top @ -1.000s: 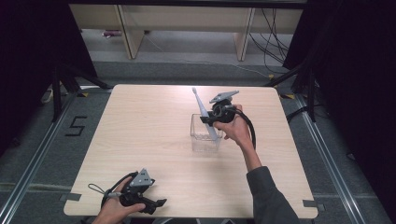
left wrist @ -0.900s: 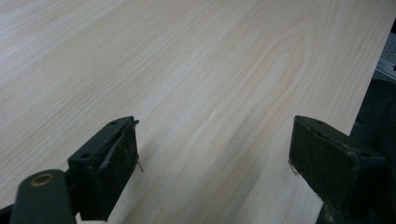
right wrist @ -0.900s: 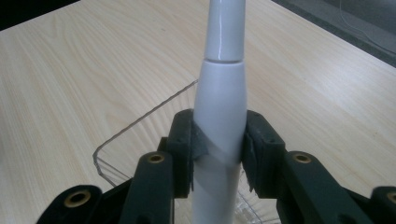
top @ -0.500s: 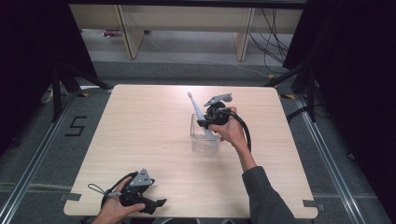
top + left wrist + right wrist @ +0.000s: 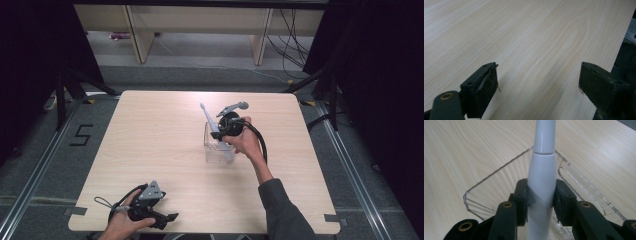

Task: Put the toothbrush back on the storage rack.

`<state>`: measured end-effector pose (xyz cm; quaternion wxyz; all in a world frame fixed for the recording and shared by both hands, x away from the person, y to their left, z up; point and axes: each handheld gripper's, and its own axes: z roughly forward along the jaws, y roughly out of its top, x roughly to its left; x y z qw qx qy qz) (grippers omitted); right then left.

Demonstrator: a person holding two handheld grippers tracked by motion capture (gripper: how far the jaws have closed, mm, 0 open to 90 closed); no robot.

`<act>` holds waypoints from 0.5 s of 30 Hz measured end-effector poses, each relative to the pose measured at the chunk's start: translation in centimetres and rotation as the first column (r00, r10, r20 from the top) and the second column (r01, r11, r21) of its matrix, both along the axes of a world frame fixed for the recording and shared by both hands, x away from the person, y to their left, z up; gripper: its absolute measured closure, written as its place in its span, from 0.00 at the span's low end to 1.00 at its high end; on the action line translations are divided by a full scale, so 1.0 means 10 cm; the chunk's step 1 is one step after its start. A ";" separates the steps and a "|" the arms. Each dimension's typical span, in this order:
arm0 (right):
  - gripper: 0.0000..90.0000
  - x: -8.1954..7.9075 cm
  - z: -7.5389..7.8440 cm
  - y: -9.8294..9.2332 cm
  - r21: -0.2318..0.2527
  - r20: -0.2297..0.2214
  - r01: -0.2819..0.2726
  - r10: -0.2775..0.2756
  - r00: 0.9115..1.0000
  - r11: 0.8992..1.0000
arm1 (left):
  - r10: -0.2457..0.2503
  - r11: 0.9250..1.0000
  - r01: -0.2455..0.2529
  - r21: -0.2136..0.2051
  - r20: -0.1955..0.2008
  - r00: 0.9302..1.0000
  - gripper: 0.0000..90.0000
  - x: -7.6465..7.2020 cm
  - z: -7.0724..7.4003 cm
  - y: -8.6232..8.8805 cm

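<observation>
A white electric toothbrush (image 5: 214,129) leans over a clear plastic box (image 5: 216,151) at the table's middle, its brush head pointing up and to the back left. My right gripper (image 5: 223,136) is shut on its thick handle (image 5: 541,185), the black pads pressing both sides, with the box's clear rim (image 5: 499,171) just beyond the jaws. My left gripper (image 5: 165,220) rests near the front left edge of the table, jaws wide open with only bare wood (image 5: 536,62) between them.
The light wooden table (image 5: 150,130) has its front edge close by my left gripper. A shelf unit (image 5: 200,20) and cables lie on the floor beyond the far edge. Dark curtains flank both sides.
My right gripper has carried the toothbrush a little nearer and to the left over the clear box, and the brush now stands steeper. The left gripper has not moved.
</observation>
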<state>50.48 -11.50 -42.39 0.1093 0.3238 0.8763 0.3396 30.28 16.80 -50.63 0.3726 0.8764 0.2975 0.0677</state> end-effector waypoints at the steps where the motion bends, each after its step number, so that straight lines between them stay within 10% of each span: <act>1: 0.74 -0.01 -0.01 0.01 0.012 -0.017 0.023 -0.023 1.000 1.000 | 0.000 1.000 0.000 0.000 0.001 1.000 0.17 0.00 0.00 0.00; 15: 0.74 0.01 -0.04 0.04 -0.022 -0.030 0.040 -0.041 0.999 0.999 | 0.004 1.000 -0.004 -0.005 0.000 1.000 0.17 0.00 0.00 0.00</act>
